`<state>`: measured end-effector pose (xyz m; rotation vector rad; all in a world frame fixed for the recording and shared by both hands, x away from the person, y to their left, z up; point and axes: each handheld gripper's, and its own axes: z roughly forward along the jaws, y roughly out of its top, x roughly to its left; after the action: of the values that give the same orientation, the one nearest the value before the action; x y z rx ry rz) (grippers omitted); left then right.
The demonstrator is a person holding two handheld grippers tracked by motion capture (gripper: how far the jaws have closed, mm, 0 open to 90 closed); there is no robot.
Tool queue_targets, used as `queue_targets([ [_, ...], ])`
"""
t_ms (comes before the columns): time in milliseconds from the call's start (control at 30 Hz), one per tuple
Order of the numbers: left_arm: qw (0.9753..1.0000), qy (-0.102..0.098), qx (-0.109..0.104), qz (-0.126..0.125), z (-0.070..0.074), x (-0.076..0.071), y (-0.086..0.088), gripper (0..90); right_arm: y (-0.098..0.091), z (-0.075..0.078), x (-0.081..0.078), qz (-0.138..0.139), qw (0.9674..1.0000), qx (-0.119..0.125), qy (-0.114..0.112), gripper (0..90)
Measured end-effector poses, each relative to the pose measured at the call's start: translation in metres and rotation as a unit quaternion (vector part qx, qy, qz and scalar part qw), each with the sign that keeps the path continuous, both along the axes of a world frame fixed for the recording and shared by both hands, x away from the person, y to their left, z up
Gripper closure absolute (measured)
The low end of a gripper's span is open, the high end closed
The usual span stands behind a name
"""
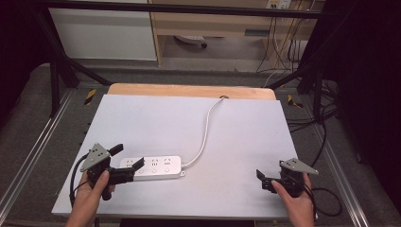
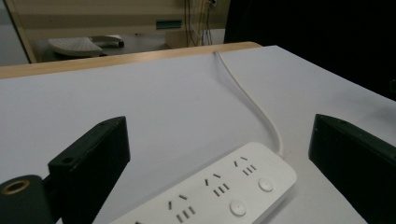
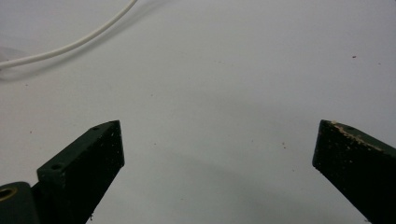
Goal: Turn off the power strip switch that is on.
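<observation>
Item: white plastic power strip [image 1: 153,167], oblong with rounded corners, three socket groups and round buttons, lying flat at the near-left of my matte white table [image 1: 236,137]; smooth round cord [image 1: 205,130] curves away to the far edge. My left gripper [image 1: 127,156] spreads wide astride its left end, gripping nothing. My right gripper [image 1: 263,180], black wedge jaws gaping, holds nothing, well apart at the right.

The left gripper [image 1: 126,156] is held low at the left, its 2 jaws spread wide apart. The right gripper [image 1: 263,179] sits at the right, jaws likewise parted, gripped by the right hand [image 1: 295,201].
</observation>
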<state>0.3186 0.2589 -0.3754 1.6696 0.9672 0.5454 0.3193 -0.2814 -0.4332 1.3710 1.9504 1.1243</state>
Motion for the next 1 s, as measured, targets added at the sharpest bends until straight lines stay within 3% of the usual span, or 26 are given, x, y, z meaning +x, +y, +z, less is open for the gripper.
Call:
queue_targets([
  [533,0.9994,-0.011,-0.015,0.029,0.014,-0.014,0.039,4.5,0.001,0.0,0.0,0.005,1.0,0.003,0.002,2.3],
  [1000,0.998,-0.009,-0.02,0.059,0.012,-0.02,0.067,4.3,0.001,0.0,0.0,0.005,1.0,0.003,0.003,2.3],
])
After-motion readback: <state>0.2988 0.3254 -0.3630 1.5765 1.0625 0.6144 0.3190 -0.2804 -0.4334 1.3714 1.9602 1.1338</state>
